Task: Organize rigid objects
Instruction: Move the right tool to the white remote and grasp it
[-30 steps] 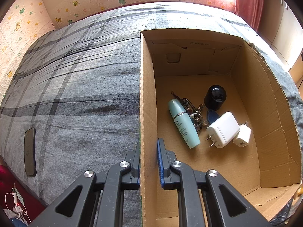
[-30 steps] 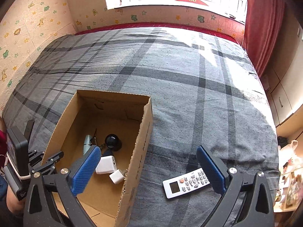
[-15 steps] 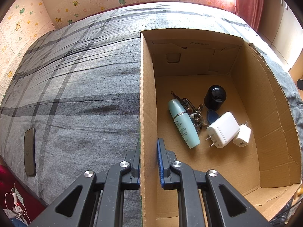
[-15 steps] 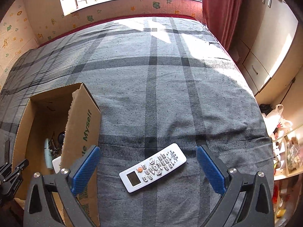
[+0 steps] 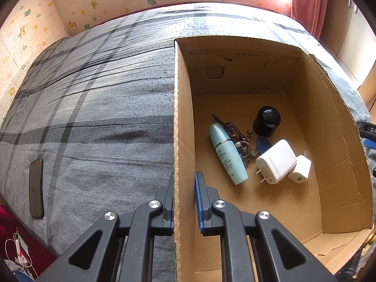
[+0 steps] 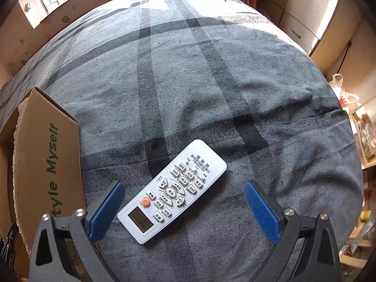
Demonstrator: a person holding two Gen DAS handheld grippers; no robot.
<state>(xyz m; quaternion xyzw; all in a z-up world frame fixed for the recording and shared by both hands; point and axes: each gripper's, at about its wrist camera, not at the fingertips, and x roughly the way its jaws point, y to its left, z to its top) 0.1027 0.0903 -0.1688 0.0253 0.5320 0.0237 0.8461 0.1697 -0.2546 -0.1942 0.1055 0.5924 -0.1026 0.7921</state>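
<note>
My left gripper [image 5: 184, 183] is shut on the left wall of a cardboard box [image 5: 182, 122], one blue pad on each side of it. Inside the box lie a teal bottle [image 5: 226, 152], a bunch of keys [image 5: 244, 144], a black round cap [image 5: 266, 121], a big white charger [image 5: 276, 161] and a small white plug [image 5: 300, 169]. In the right wrist view a white remote control [image 6: 172, 190] lies face up on the grey checked bedspread. My right gripper [image 6: 184, 188] hangs open just above it, its fingers spread to either side without touching.
A dark phone [image 5: 35, 188] lies near the bed's left edge. The box's outer wall [image 6: 49, 164] with green lettering stands close to the left of my right gripper. Cupboards [image 6: 312, 21] and bags [image 6: 347, 98] line the floor beyond the bed's right side.
My right gripper has swung away from the box, rolled and come down over the remote, which now sits between its fingers. The left gripper has kept still on the box wall.
</note>
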